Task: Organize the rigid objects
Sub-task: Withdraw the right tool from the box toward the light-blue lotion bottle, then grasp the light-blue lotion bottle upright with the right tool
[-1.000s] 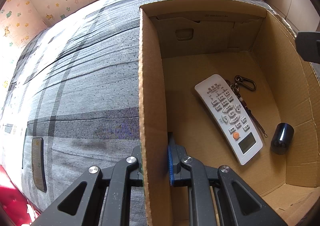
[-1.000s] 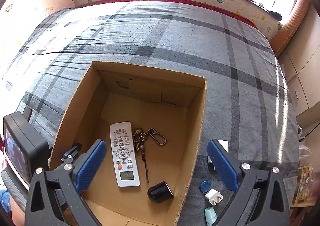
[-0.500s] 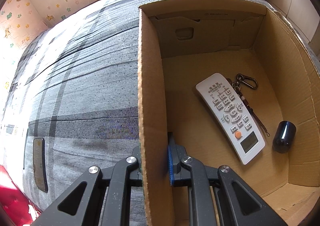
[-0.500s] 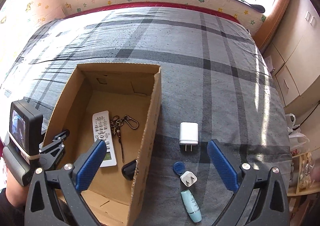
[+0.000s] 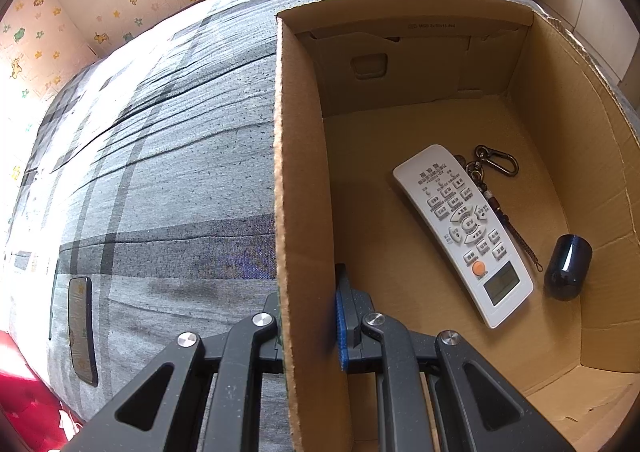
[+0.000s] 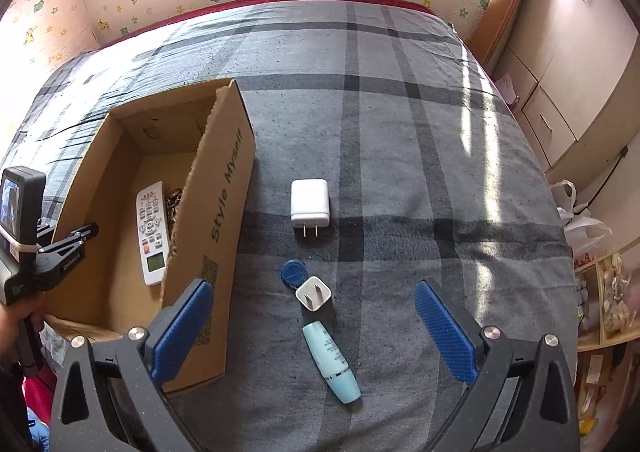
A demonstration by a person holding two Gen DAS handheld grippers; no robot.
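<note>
The left tongs (image 5: 310, 326) are clamped on the box (image 5: 304, 212) wall; the right tongs (image 6: 316, 332) gape wide over the bed (image 6: 400, 132), the small plug (image 6: 314, 294) at 12 o'clock. The plug touches the blue cap (image 6: 293, 273) and nearly the bottle (image 6: 331, 366), so closing there could nudge or catch a neighbour.

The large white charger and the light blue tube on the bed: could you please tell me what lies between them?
In the right wrist view, a blue round cap and a small white plug lie between the large white charger and the light blue tube.
</note>
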